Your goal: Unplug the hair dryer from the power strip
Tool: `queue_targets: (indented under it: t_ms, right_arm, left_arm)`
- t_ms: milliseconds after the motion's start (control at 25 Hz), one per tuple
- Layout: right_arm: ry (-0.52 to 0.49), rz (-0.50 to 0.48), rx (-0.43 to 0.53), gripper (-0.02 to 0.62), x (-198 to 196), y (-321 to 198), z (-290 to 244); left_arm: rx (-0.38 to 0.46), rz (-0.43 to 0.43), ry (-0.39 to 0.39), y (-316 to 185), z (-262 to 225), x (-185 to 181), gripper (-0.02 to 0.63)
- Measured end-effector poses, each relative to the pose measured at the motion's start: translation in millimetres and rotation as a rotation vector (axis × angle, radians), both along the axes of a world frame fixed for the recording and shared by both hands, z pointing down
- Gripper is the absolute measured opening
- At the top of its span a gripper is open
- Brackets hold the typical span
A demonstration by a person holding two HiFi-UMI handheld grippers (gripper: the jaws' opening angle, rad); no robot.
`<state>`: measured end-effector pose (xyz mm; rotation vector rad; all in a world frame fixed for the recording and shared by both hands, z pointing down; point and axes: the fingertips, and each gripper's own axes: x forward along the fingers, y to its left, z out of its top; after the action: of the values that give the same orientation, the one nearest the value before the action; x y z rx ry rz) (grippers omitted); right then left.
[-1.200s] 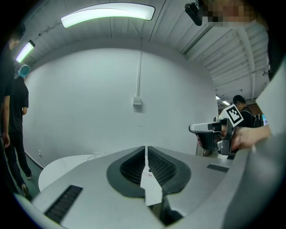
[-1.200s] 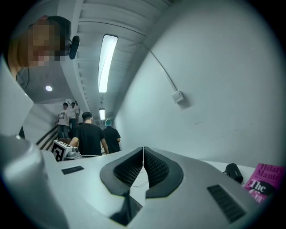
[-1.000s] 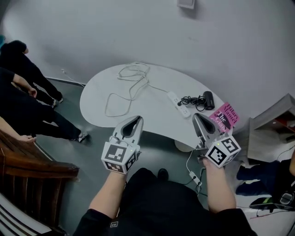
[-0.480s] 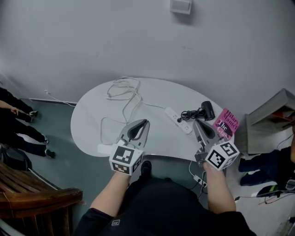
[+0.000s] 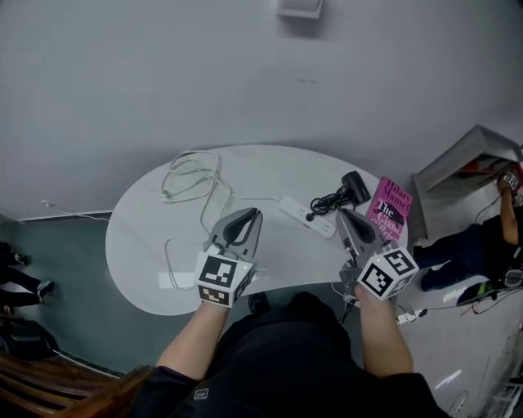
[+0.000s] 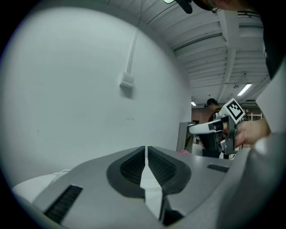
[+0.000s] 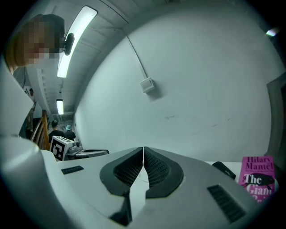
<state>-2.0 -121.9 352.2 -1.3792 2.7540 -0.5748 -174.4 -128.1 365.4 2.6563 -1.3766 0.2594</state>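
Two pairs of fingers, on my left gripper (image 5: pixel 245 219) and right gripper (image 5: pixel 347 219), are clenched on nothing above the desk's (image 5: pixel 270 167) near edge. Just beyond and left of the right fingers lies the power strip (image 5: pixel 307 217), and farther off the hair dryer (image 5: pixel 355 187), seemingly plugged in. Tugging the cord (image 5: pixel 327 201), or leaving the strip unpinned, could drag both across the desk.

Head view: the plug at the power strip (image 5: pixel 306 216) is too small to tell whether it sits fully home, and the black cord (image 5: pixel 328 202) of the hair dryer (image 5: pixel 355 187) bunches so its run cannot be traced. The wall box (image 5: pixel 299 7) is cut by the top edge, and a person (image 5: pixel 500 233) by the right edge. Right gripper view: the right gripper (image 7: pixel 143 152) body hides most of the hair dryer and the foot of the book (image 7: pixel 259 176), which the picture's edge also crops.
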Motion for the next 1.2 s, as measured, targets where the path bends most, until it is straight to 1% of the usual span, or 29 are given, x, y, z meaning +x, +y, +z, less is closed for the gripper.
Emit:
queue_targets:
  t_ms: [80,200,480,560,680,800,1000,1200]
  right_arm:
    - [0.011,0.029,-0.018,0.035,7,-3,8]
    - [0.015,0.063,-0.045,0.035,18,-11,23]
    - [0.015,0.064,-0.113,0.035,37,-28,70]
    - [0.012,0.065,-0.136,0.035,41,-31,84]
    - [0.012,0.065,-0.167,0.035,44,-34,104]
    - [0.031,0.040,-0.187,0.035,43,-35,123]
    - [0.071,-0.043,-0.183,0.037,35,-39,147]
    - [0.043,-0.077,-0.226,0.038,30,-44,174]
  left_arm:
    - [-0.011,0.038,0.005,-8,6,10,0.028]
    - [-0.027,0.105,-0.013,-20,19,30,0.029]
    - [-0.069,0.172,-0.057,-54,50,67,0.034]
    - [-0.086,0.189,-0.071,-62,62,76,0.081]
    - [-0.114,0.216,-0.090,-71,82,89,0.097]
    - [-0.142,0.242,-0.110,-74,103,99,0.112]
    - [-0.157,0.297,-0.169,-76,138,121,0.166]
    - [-0.168,0.349,-0.219,-75,169,142,0.196]
